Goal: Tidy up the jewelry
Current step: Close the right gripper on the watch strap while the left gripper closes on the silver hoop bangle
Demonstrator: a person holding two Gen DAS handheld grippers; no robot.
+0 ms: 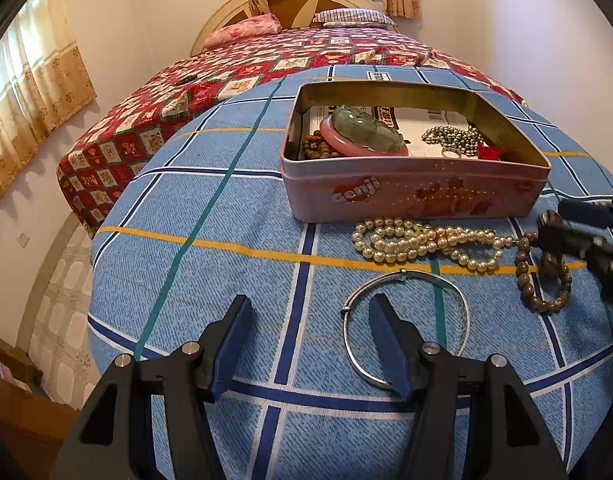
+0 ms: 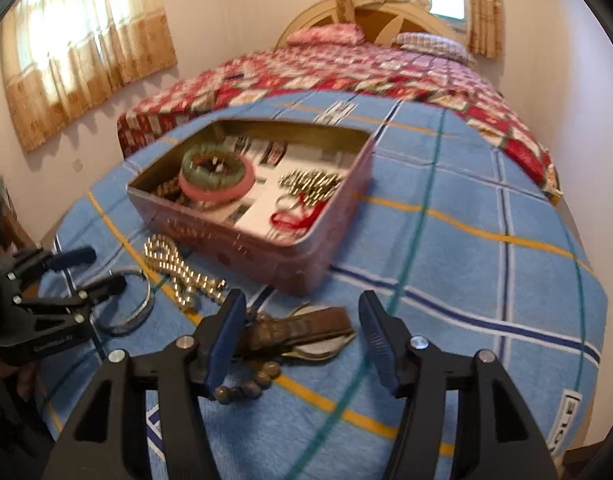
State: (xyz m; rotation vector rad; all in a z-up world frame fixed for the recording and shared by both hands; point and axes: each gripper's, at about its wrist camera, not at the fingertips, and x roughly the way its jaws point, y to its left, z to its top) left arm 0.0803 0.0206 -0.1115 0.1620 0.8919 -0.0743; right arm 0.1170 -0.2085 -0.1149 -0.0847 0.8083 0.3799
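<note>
A pink tin box stands open on the blue checked cloth, also in the right wrist view. It holds a pink and green bangle, brown beads and a silver bead chain. In front lie a pearl necklace, a silver bangle and a brown bead bracelet. My left gripper is open, its right finger inside the silver bangle. My right gripper is open over a brown watch and the bead bracelet.
The blue cloth covers the foot of a bed with a red patterned quilt and pillows at the headboard. Curtained windows are on the left wall. Tiled floor lies to the left of the bed.
</note>
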